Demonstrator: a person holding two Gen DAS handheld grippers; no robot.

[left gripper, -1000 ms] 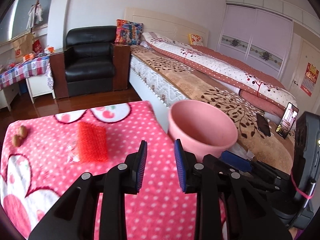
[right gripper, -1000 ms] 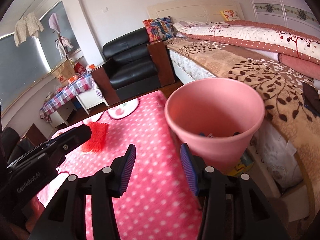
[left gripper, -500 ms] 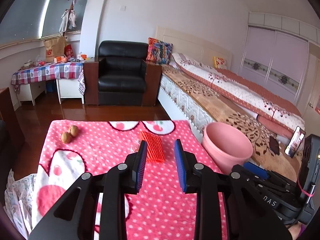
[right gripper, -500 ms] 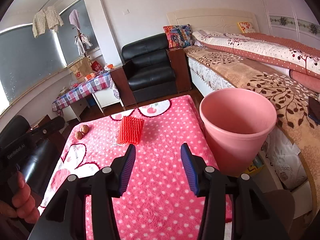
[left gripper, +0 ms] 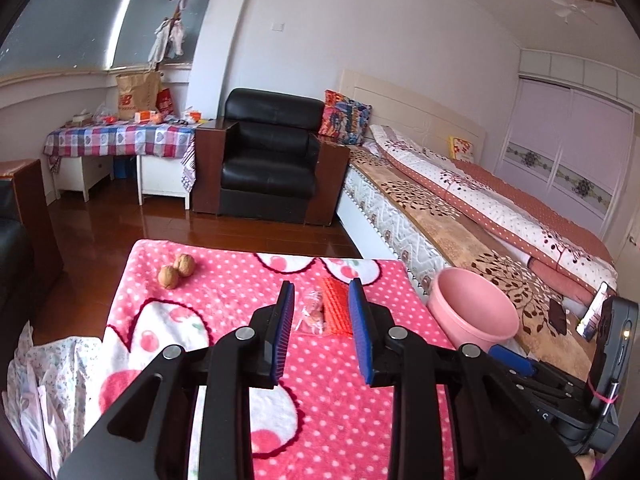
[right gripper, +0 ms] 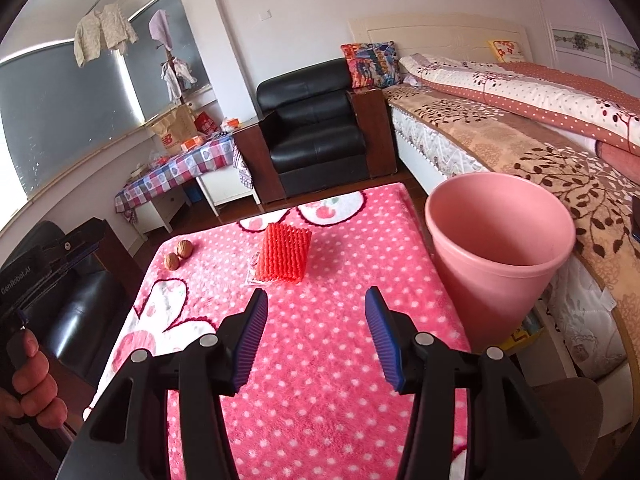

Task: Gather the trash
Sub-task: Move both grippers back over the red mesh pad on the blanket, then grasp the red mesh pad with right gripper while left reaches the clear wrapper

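A red foam net sleeve [right gripper: 283, 254] lies on the pink dotted blanket [right gripper: 320, 360], with a clear plastic wrapper [left gripper: 311, 314] at its left side. Two walnuts [right gripper: 178, 254] lie at the blanket's far left. A pink bin [right gripper: 500, 256] stands right of the blanket, by the bed. My left gripper [left gripper: 322, 332] is open and empty, held above the blanket with the sleeve [left gripper: 335, 310] seen between its fingers. My right gripper [right gripper: 316, 332] is open and empty, nearer than the sleeve and left of the bin [left gripper: 472, 308].
A bed [right gripper: 520, 128] runs along the right. A black armchair [left gripper: 268, 164] and a checked-cloth table [left gripper: 120, 140] stand beyond the blanket on a wooden floor. A phone on a stand [left gripper: 596, 312] is at the right edge.
Both grippers pulled back and rose, away from the bin. The left view swung left, bringing the sleeve between its fingers. The right gripper's jaws opened wider.
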